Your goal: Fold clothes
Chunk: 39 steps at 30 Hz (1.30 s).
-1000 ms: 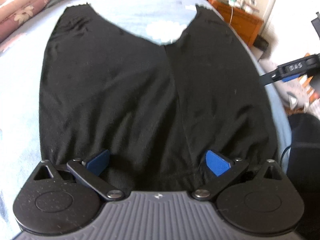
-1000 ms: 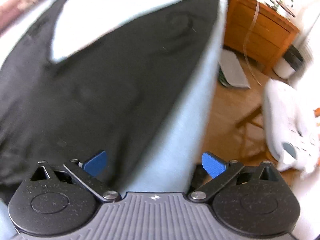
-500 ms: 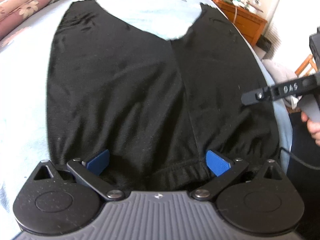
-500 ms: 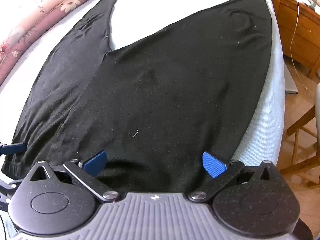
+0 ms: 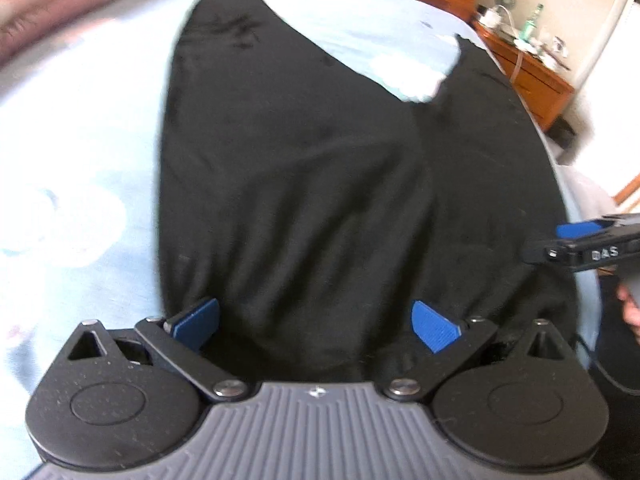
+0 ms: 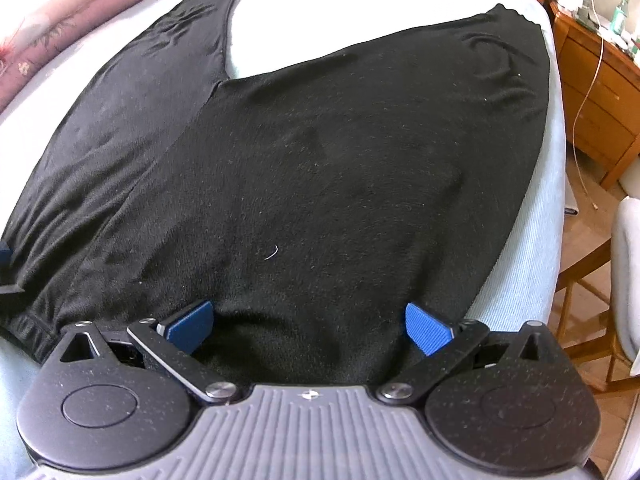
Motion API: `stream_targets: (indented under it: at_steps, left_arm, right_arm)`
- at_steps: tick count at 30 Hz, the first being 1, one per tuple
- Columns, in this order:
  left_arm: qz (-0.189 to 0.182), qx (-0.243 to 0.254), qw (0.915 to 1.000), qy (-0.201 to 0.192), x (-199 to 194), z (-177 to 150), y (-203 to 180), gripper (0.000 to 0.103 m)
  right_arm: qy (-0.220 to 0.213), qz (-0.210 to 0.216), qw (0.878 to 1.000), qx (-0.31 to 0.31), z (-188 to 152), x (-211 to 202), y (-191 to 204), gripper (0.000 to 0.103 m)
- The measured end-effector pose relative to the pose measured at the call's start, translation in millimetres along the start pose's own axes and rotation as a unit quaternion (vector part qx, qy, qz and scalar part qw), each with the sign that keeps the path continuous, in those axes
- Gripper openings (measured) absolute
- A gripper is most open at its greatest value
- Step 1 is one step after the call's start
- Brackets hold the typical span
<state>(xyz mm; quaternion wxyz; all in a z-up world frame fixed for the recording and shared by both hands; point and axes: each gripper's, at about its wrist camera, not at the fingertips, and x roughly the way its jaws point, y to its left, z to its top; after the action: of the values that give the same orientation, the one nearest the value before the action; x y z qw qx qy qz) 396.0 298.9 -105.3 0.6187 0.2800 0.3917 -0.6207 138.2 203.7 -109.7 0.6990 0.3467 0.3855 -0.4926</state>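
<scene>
A pair of black trousers [image 5: 300,160] lies spread flat on the light blue bed [image 5: 80,160], legs pointing away and the waistband nearest me. My left gripper [image 5: 316,324] is open and low over the left half of the waistband, with black cloth lying between its blue pads. In the right wrist view the trousers [image 6: 320,160] fill the frame. My right gripper [image 6: 308,326] is open over the right half of the waistband, near the bed's right edge. The right gripper [image 5: 580,244] also shows at the right edge of the left wrist view.
A floral quilt [image 6: 60,20] lies along the bed's left side. A wooden nightstand [image 6: 600,100] with bottles and a cable stands past the far right corner. Beside the bed's right edge [image 6: 532,240] stands a wooden chair [image 6: 592,280]. A hand [image 5: 630,312] holds the right gripper.
My right gripper swung in from over the bed's right edge onto the trousers' waist. My left gripper shifted leftward along the waistband. Both stay open.
</scene>
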Motion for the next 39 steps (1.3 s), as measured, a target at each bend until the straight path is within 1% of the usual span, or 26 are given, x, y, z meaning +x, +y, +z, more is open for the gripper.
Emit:
stream_targets:
  at_steps: [2,4,6,9,12,14,15,16,17,18,20,21,23,26,29,31,33,39]
  left_arm:
    - [0.003,0.002,0.9998,-0.018,-6.8,8.0,3.9,0.102]
    - [-0.008,0.007,0.9991,-0.04,-10.4,20.2,5.7,0.102]
    - [-0.027,0.007,0.9979,-0.058,-7.4,35.4,4.6,0.102]
    - [-0.065,0.01,0.9952,-0.072,6.5,55.2,-2.0,0.102]
    - [-0.09,0.011,0.994,-0.061,29.9,66.9,-6.3,0.102]
    - [-0.094,-0.008,0.995,-0.035,45.4,66.8,-2.4,0.102]
    - [-0.095,-0.019,0.995,-0.027,51.6,66.2,0.9,0.102]
    - [-0.097,-0.027,0.9945,-0.027,55.3,64.8,5.6,0.102]
    - [-0.097,-0.031,0.9944,-0.028,55.6,63.8,9.1,0.102]
    - [-0.089,-0.03,0.9951,-0.031,51.9,63.3,11.1,0.102]
    - [-0.063,-0.029,0.9971,-0.032,44.6,63.2,15.0,0.102]
    - [-0.055,-0.027,0.9974,-0.037,40.3,64.7,17.8,0.102]
    - [-0.055,-0.02,0.9968,-0.054,31.6,72.0,25.5,0.102]
    - [-0.042,-0.026,0.9962,-0.071,33.4,89.9,36.0,0.102]
    - [-0.042,-0.048,0.9959,-0.064,46.6,107.8,47.2,0.102]
    - [-0.049,-0.057,0.9957,-0.055,56.0,111.6,50.9,0.102]
    - [-0.045,-0.065,0.9961,-0.039,66.4,108.4,53.2,0.102]
    - [-0.022,-0.039,0.9983,-0.037,71.9,93.2,53.8,0.102]
  right_arm:
    - [-0.001,0.003,1.0,0.004,0.1,0.4,-3.0,0.103]
    - [-0.001,0.002,1.0,0.004,0.2,2.0,-4.7,0.103]
    - [-0.001,-0.001,1.0,0.0,0.3,2.9,-4.0,0.103]
    - [-0.001,-0.002,1.0,-0.001,0.5,3.7,-4.2,0.103]
    - [-0.002,0.0,1.0,0.001,0.6,3.3,-4.9,0.103]
    - [-0.002,0.0,1.0,0.0,0.7,3.0,-4.9,0.103]
    - [-0.002,-0.001,1.0,0.0,0.7,2.8,-4.7,0.103]
    - [-0.002,-0.001,1.0,-0.001,0.6,2.6,-4.6,0.103]
    - [-0.002,-0.001,1.0,-0.001,0.7,2.7,-4.5,0.103]
    - [-0.002,-0.001,1.0,-0.001,0.7,2.7,-4.5,0.103]
    - [-0.003,-0.001,1.0,0.0,0.8,2.5,-5.1,0.103]
    - [-0.004,0.0,1.0,0.0,0.8,2.4,-5.3,0.103]
    - [-0.004,0.0,1.0,0.001,1.1,2.3,-5.3,0.103]
    - [-0.002,-0.003,1.0,0.001,2.1,2.8,-4.7,0.103]
    - [0.0,-0.008,1.0,-0.001,4.0,3.8,-3.4,0.103]
    - [0.001,-0.011,1.0,-0.003,4.5,4.2,-2.4,0.103]
    - [0.002,-0.012,1.0,-0.004,4.8,4.2,-2.1,0.103]
    - [0.0,-0.01,1.0,-0.002,4.5,3.6,-3.4,0.103]
